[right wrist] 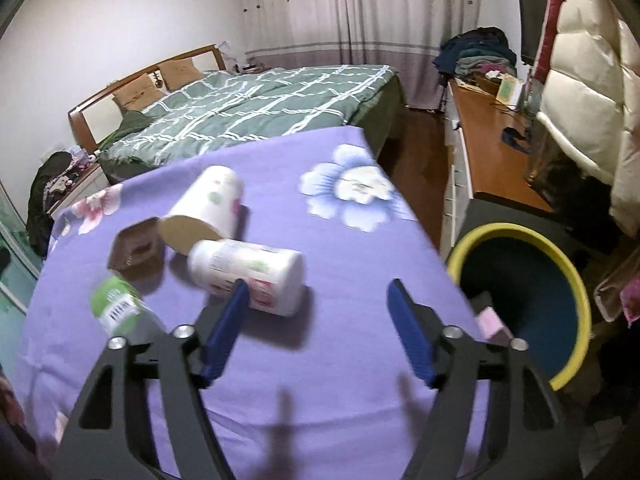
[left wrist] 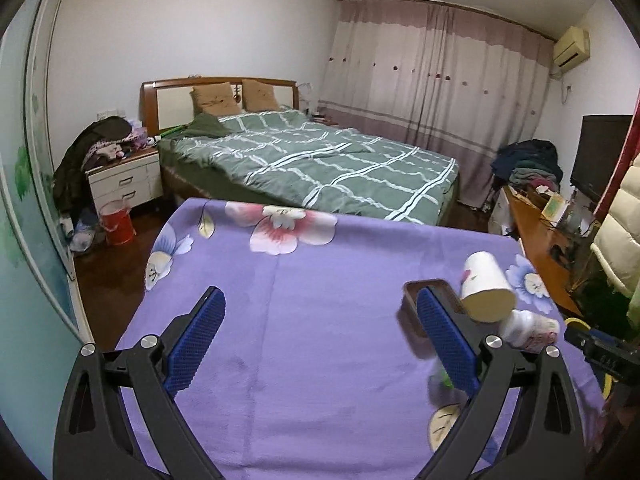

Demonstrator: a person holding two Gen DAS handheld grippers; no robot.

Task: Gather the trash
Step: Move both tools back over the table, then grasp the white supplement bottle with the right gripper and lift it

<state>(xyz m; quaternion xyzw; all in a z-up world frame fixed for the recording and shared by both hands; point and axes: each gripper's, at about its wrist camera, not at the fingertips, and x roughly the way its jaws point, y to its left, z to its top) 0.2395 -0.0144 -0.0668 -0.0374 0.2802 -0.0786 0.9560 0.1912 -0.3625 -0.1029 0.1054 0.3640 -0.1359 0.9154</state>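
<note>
Purple floral cloth (left wrist: 304, 320) is seen covering the counter in the left wrist view; the left tool (left wrist: 316, 344) is spread wide with nothing between its pads, and a paper cup (left wrist: 486, 286) lies at three o'clock.

In the right wrist view, the right tool (right wrist: 320, 332) is released and empty. A white bottle (right wrist: 248, 272) lies at eleven o'clock, the yellow-rimmed bin (right wrist: 576, 280) at three. The bottle is best straddled squarely across its body before the pads are clenched.

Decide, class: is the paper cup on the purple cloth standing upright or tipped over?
Tipped over. The paper cup lies on its side on the purple cloth, its open mouth facing the camera, beside the white bottle.
</note>
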